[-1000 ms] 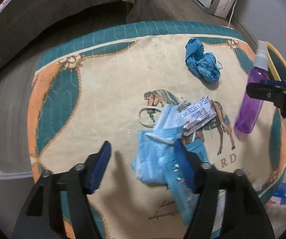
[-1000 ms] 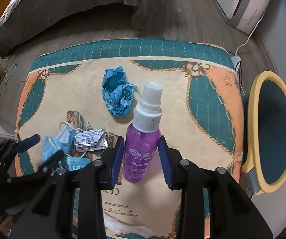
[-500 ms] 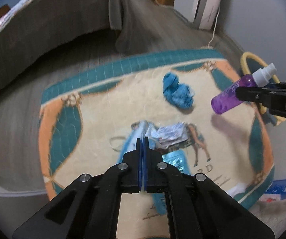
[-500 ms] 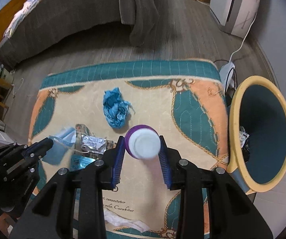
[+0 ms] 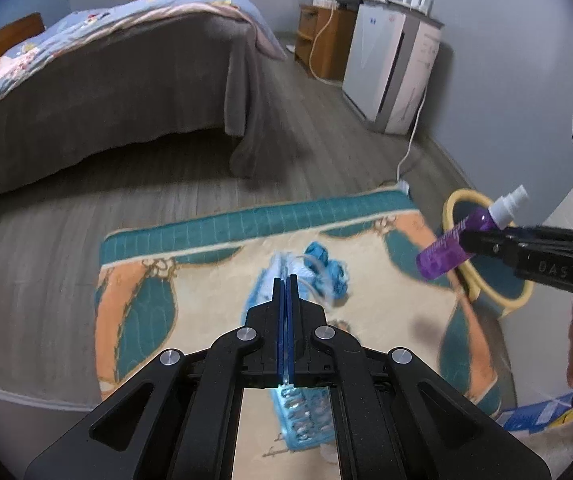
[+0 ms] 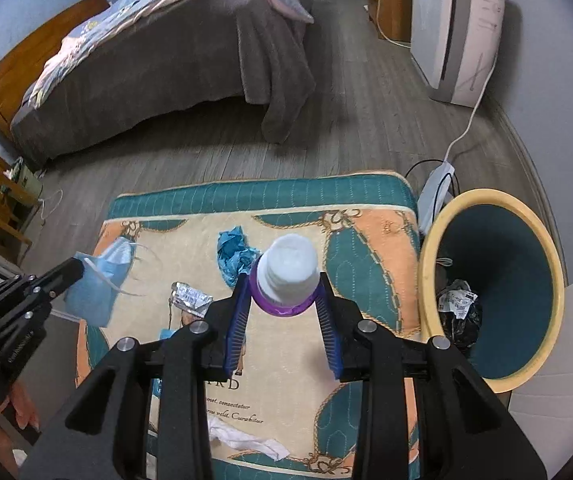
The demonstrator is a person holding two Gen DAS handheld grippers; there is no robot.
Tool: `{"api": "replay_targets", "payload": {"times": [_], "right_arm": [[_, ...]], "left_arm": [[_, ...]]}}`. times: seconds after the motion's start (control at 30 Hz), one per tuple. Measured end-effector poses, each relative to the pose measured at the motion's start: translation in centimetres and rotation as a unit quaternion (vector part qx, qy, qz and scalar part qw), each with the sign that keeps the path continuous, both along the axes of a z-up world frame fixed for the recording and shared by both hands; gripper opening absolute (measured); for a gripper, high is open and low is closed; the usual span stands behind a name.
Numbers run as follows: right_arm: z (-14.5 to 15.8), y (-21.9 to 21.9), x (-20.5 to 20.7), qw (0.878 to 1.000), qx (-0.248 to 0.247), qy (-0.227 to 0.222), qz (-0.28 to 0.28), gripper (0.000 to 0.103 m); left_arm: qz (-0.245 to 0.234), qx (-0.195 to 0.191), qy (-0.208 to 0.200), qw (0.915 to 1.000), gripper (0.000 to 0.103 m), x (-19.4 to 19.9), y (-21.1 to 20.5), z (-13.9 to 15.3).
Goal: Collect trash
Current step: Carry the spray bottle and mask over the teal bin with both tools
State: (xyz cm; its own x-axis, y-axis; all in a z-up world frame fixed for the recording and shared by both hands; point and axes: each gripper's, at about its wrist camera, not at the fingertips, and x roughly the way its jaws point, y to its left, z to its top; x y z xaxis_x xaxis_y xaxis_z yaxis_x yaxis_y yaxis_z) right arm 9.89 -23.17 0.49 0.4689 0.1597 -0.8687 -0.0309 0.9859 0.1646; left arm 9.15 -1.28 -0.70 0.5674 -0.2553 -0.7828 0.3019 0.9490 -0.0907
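My left gripper (image 5: 285, 280) is shut on a light blue face mask (image 5: 270, 284) and holds it above the patterned table cover (image 5: 206, 300); the mask also shows hanging from it in the right wrist view (image 6: 98, 280). My right gripper (image 6: 284, 300) is shut on a purple spray bottle (image 6: 286, 276) with a white cap, lifted above the table; it also shows in the left wrist view (image 5: 458, 240). A yellow-rimmed teal trash bin (image 6: 494, 292) stands right of the table, with trash inside.
On the table lie a crumpled blue glove (image 6: 232, 252), a silver packet (image 6: 190, 300), a blue blister pack (image 5: 302, 416) and white tissue (image 6: 246, 440). A bed (image 6: 146, 68), an air purifier (image 6: 458, 28) and a power strip (image 6: 438, 188) stand beyond.
My left gripper closed on the face mask and lifted it off the table. My right gripper raised the spray bottle and tipped it forward, nearer the bin.
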Motion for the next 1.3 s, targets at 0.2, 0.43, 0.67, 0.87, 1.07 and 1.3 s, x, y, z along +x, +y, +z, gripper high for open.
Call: {"api": "replay_targets", "payload": {"times": [0.2,0.43,0.67,0.87,1.07,1.3], "right_arm": [[0.6,-1.7,-0.2,1.0,0.005,-0.01,-0.015,0.033],[0.3,-3.4,-0.4,1.0,-0.006,-0.01,-0.026,0.033],[0.3,-5.4,-0.9,0.999,-0.023,-0.015,-0.034,0.033],[0.2,-7.6,-1.3,0.998,-0.033,-0.017,-0.052,0.033],[0.4,-8.7,-1.5,0.998,-0.036,-0.025,-0.055,0.033],[0.0,-10.3,-1.7,0.997,-0.046,-0.028,-0.055,0.033]], "left_arm": [[-0.005,0.0,-0.026,0.9996,0.002,-0.3,-0.8,1.3],[-0.003,0.001,-0.027,0.9996,0.002,-0.1,-1.6,1.3],[-0.026,0.014,-0.035,0.999,0.002,-0.3,-3.7,1.3],[-0.04,0.019,-0.038,0.9983,0.002,-0.6,-5.4,1.1],[-0.054,0.027,-0.033,0.9976,0.002,-1.0,-7.3,0.3],[-0.063,0.029,-0.034,0.997,0.002,-1.2,-9.7,0.0]]}}
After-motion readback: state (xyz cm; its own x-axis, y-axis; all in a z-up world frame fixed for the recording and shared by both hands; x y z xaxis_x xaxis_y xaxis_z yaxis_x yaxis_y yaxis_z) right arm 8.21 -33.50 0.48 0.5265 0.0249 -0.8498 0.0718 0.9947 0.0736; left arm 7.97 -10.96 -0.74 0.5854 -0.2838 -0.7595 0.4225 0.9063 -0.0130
